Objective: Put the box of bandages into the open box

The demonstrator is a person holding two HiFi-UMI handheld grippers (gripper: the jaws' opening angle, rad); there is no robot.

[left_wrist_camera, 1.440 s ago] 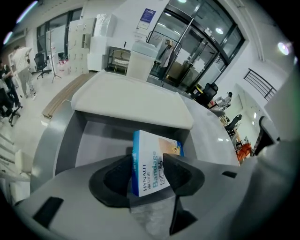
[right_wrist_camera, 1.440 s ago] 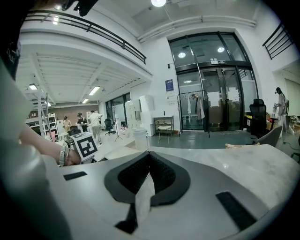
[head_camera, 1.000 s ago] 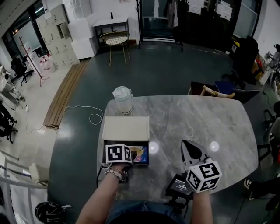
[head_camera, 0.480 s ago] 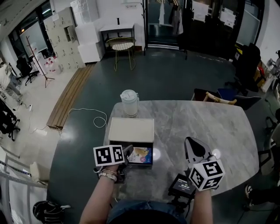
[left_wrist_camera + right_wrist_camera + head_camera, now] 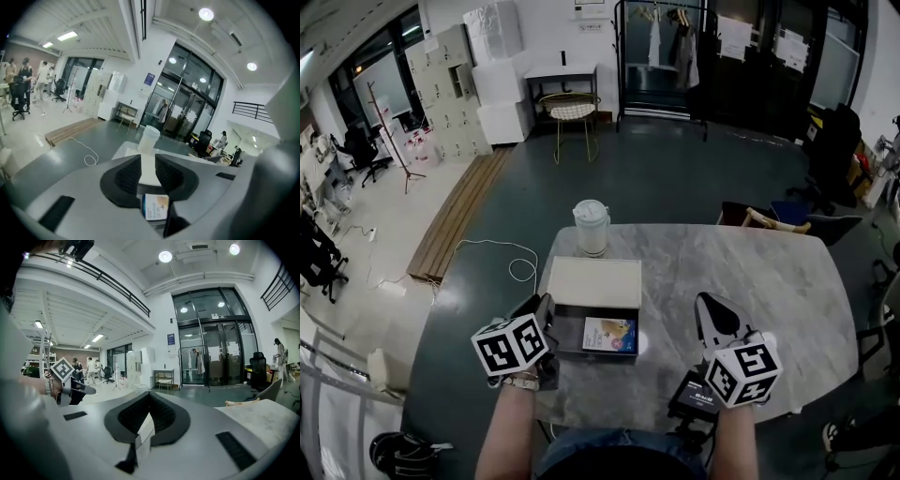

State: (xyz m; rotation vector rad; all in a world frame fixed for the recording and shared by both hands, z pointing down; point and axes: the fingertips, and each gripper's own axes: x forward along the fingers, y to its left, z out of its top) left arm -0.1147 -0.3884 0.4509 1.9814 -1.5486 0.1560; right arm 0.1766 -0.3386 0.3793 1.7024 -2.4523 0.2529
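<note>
The open dark box [image 5: 570,330] sits on the marble table [image 5: 769,272], its pale lid [image 5: 592,281] folded back. The box of bandages [image 5: 609,335] lies flat inside it, and shows below the jaws in the left gripper view [image 5: 156,206]. My left gripper [image 5: 546,305] hovers just left of the open box. Its jaws are closing and nothing is between the pads [image 5: 127,173]; only a narrow gap shows. My right gripper [image 5: 705,302] rests to the right of the box, jaws shut and empty, with the tips meeting [image 5: 149,397].
A white lidded jug [image 5: 592,227] stands behind the box near the table's far edge. A black device [image 5: 698,396] lies at the front edge by my right hand. A chair [image 5: 769,217] stands beyond the table's right side. A cable [image 5: 511,267] lies on the floor to the left.
My left gripper has drawn back to the left, off the open box, leaving the bandage box lying inside. Its jaws have narrowed. The right gripper has stayed put.
</note>
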